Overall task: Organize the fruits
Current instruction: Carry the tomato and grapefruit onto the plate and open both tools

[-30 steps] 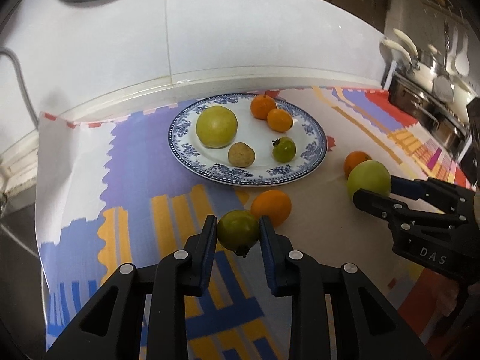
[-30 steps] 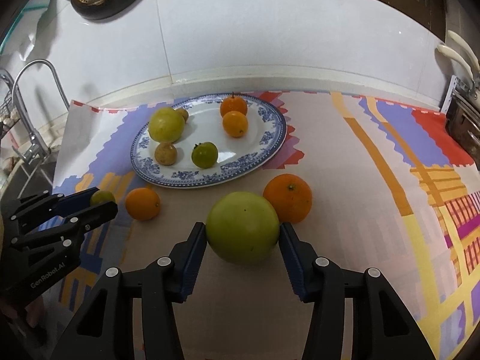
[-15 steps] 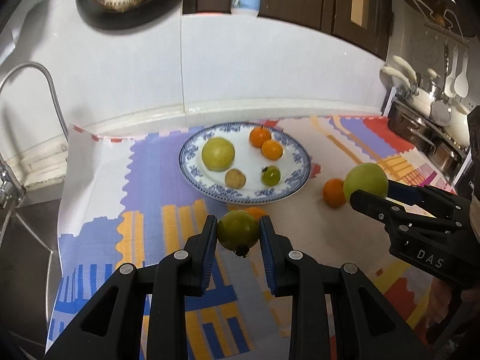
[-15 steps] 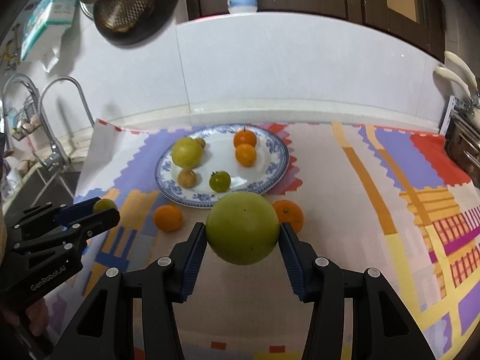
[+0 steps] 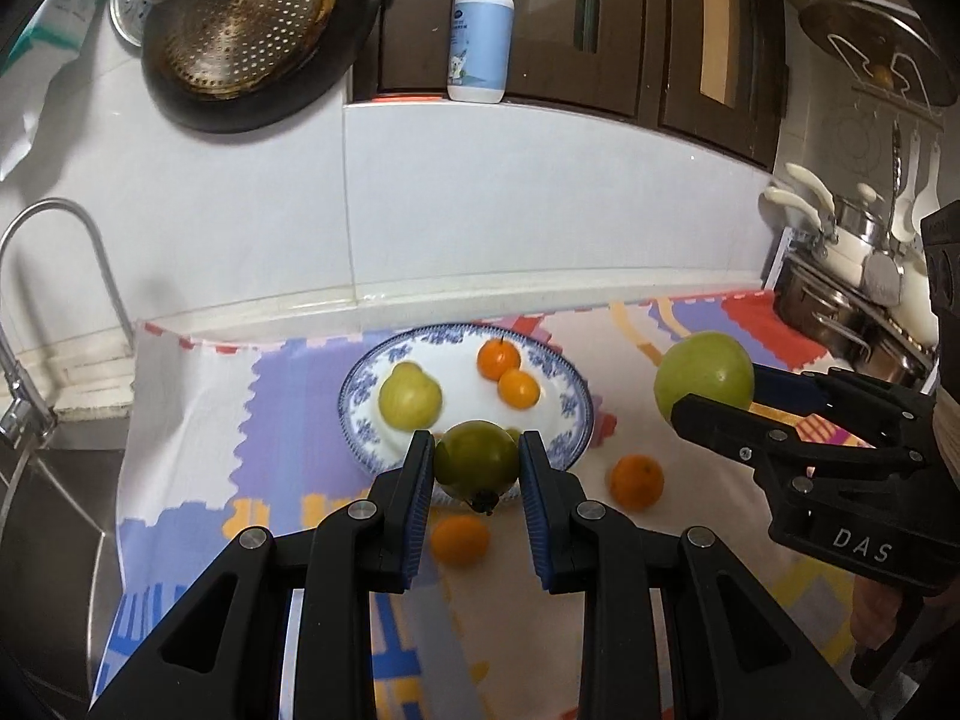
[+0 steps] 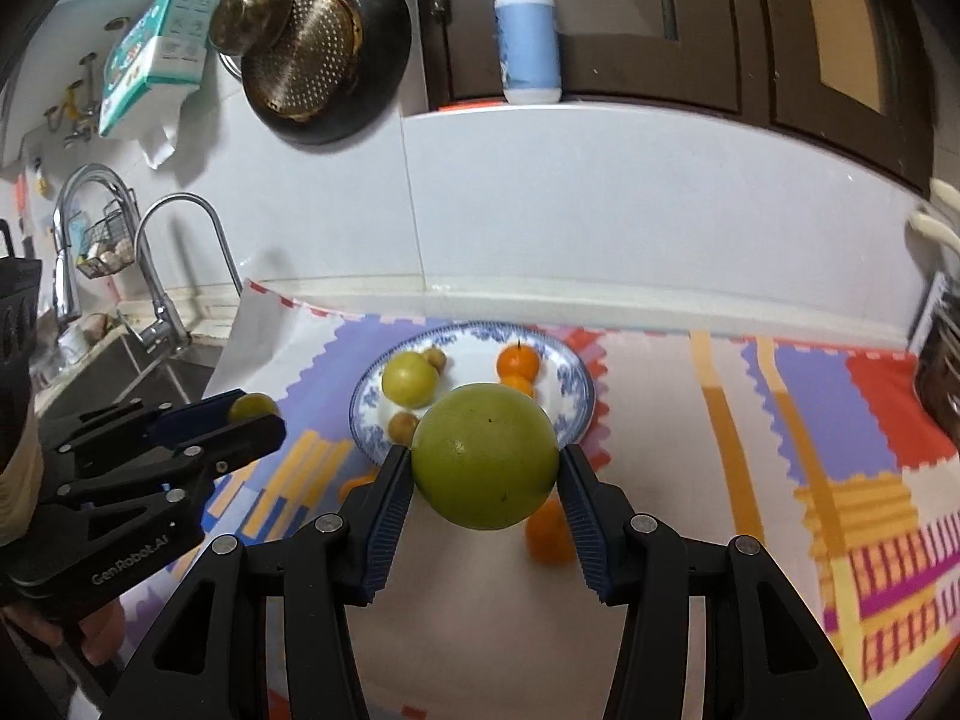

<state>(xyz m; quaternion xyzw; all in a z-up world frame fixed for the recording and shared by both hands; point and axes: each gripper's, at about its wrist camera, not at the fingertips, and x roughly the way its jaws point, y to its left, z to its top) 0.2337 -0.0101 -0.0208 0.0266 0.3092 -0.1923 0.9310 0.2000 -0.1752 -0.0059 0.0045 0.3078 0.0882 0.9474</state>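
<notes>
plate (image 5: 573,414): glossy glazed ceramic | colander (image 5: 240,18): perforated metal | tongs (image 5: 477,468): matt black plastic | mat (image 5: 198,408): smooth

"das" on right gripper (image 5: 714,384), "genrobot.ai" on left gripper (image 6: 258,420)

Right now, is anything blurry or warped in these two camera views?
Left wrist view: fisheye bends the wall's tile ledge into an arc, corners go black, and the orange under the gripper looks soft. Right wrist view: same bending, and the orange behind the big green fruit is blurred.

Black plastic tongs (image 5: 477,468) with ribbed blue pads (image 5: 418,504), silver screws, white "DAS" and "GenRobot.AI" lettering.
</notes>
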